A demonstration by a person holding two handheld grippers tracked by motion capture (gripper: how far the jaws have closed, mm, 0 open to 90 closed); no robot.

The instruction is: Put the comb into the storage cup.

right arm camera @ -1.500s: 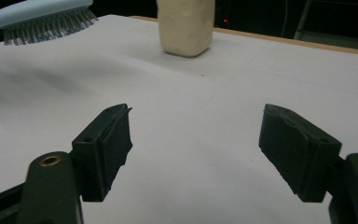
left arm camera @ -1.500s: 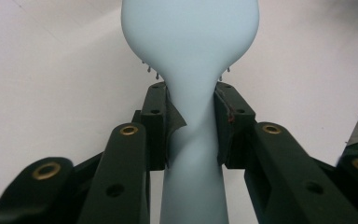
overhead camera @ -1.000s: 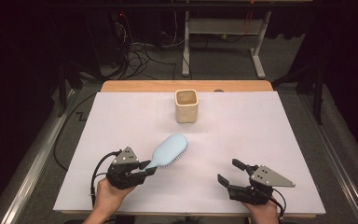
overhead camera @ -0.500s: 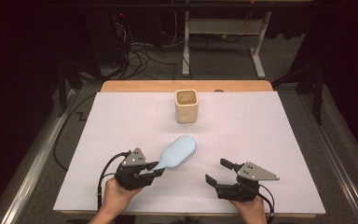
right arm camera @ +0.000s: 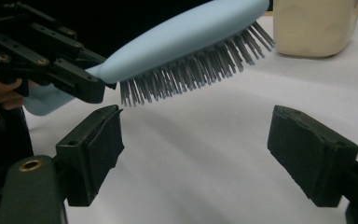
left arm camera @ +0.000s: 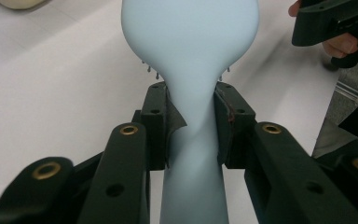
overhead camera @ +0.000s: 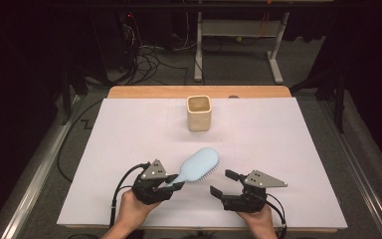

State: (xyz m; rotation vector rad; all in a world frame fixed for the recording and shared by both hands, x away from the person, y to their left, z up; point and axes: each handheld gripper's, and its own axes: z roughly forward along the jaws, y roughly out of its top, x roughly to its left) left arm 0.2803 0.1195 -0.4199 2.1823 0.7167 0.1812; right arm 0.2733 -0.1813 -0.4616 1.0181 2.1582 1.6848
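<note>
— How is the left gripper (overhead camera: 175, 184) posed?
— Low over the near edge of the counter (overhead camera: 129, 129), pointing ahead and to the right. Its fingers (left arm camera: 156, 122) are clamped on the neck of the pale blue hairbrush (overhead camera: 199, 165), which hangs clear of the surface, bristles down.
— And the right gripper (overhead camera: 221, 183)?
— Just beside the brush head, angled toward it. Its fingers (right arm camera: 91, 150) have just been spreading and stand wide apart with nothing between them, the bristles above and beyond. A cream cup (overhead camera: 199, 113) stands farther back.
</note>
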